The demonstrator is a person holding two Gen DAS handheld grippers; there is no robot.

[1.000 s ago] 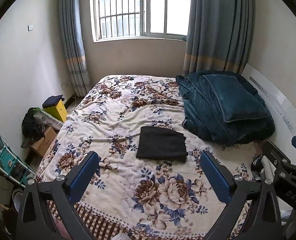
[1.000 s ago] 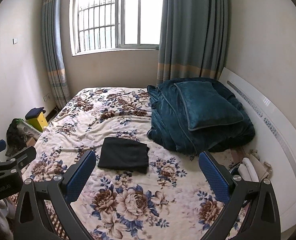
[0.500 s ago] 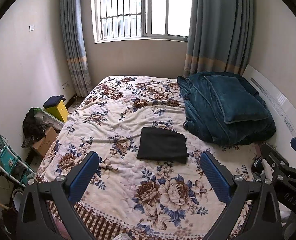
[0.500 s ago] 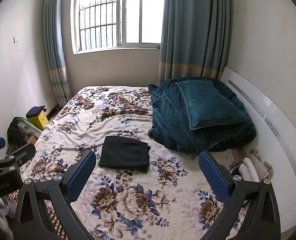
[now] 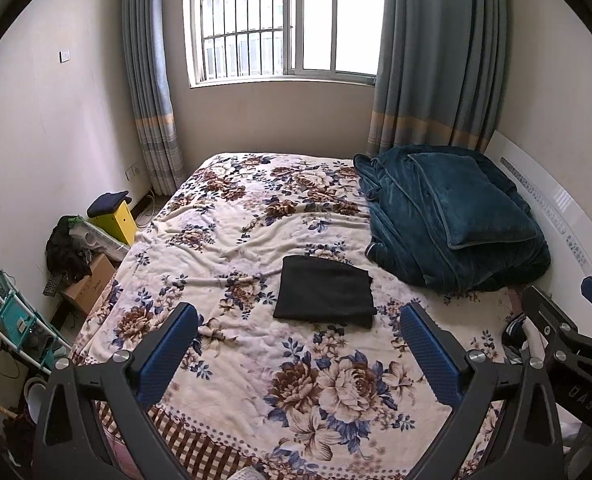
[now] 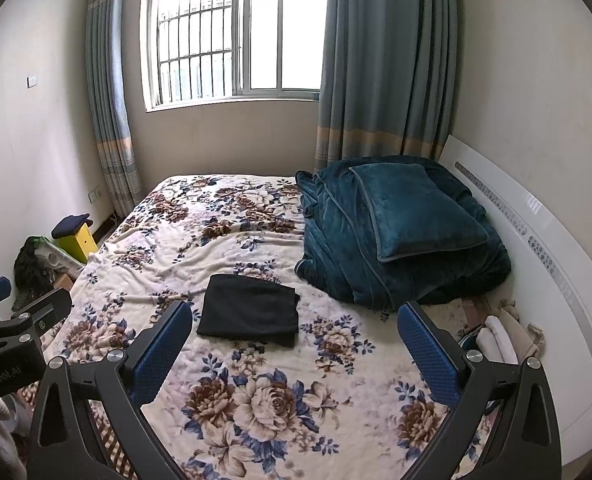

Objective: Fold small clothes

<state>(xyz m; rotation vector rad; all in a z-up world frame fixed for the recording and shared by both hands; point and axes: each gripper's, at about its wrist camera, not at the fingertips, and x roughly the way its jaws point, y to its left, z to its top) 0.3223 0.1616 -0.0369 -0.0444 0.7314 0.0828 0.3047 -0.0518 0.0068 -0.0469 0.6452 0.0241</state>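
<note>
A bed (image 5: 223, 240) covered by a cream floral blanket (image 6: 279, 396) fills most of the room, its far end below a barred window (image 5: 283, 20) flanked by grey-blue curtains (image 6: 380, 64). On the bed's right side, against a white headboard (image 6: 536, 248), sits a heaped teal blanket (image 5: 412, 236) with a teal pillow (image 6: 412, 208) lying on top. Near the middle of the bed, just left of the teal heap and apart from it, lies a black garment (image 5: 324, 298) folded into a flat rectangle. Beside the bed on the floor stand a yellow box (image 5: 115, 222) and a cardboard box (image 5: 89, 286). The left hand-held gripper (image 5: 302, 354) hangs above the bed's near edge, its blue pads spread wide and grasping nothing. The right hand-held gripper (image 6: 298, 354) is likewise released and empty, well short of the garment.
</note>
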